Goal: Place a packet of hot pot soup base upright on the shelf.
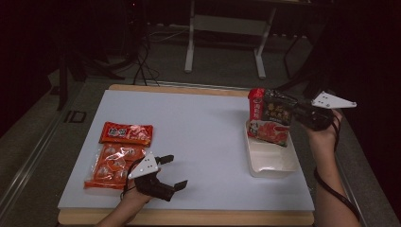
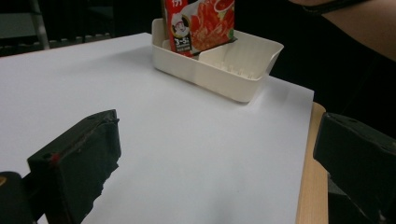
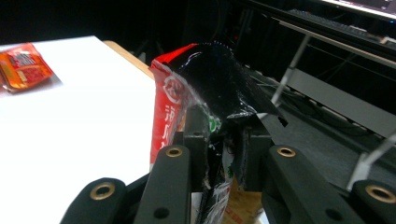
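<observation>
We see white board (image 1: 198, 137) on table. Cream tray (image 1: 272, 163) at right side (packet's lower end inside). Red-black packet (image 1: 270, 118) upright, clenched by right gripper (image 1: 292, 111). Left gripper (image 1: 172, 171) near front edge, jaws spread, empty.

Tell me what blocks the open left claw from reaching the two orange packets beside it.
Nothing visible does. The left claw hangs open over bare white board, and the orange packets lie right next to it, toward the board's left edge. The tray and the pouch in the right claw are across the board.
</observation>
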`<action>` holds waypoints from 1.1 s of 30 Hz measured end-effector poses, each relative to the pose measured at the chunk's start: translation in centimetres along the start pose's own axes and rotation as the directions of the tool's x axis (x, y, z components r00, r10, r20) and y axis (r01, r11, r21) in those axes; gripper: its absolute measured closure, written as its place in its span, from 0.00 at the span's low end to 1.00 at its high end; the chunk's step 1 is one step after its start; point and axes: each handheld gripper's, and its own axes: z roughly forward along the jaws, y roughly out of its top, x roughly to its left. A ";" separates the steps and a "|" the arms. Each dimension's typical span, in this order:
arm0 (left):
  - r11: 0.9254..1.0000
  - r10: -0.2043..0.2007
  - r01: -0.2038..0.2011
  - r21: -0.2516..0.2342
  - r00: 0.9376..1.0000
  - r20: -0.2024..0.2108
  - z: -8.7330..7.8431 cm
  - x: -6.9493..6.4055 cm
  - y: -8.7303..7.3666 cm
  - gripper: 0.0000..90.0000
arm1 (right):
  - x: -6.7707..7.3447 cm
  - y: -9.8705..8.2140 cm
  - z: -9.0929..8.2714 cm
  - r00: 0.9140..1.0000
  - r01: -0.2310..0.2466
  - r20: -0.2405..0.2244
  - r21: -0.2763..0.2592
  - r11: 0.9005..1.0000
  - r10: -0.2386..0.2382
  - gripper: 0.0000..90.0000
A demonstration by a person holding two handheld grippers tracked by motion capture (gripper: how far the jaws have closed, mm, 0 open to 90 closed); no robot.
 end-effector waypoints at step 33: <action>1.000 -0.014 0.014 -0.002 1.000 0.007 0.3 0.2 -0.3 0.02 | 0.5 -3.5 0.7 0.987 -0.159 -0.032 0.031 0.987 0.160 0.75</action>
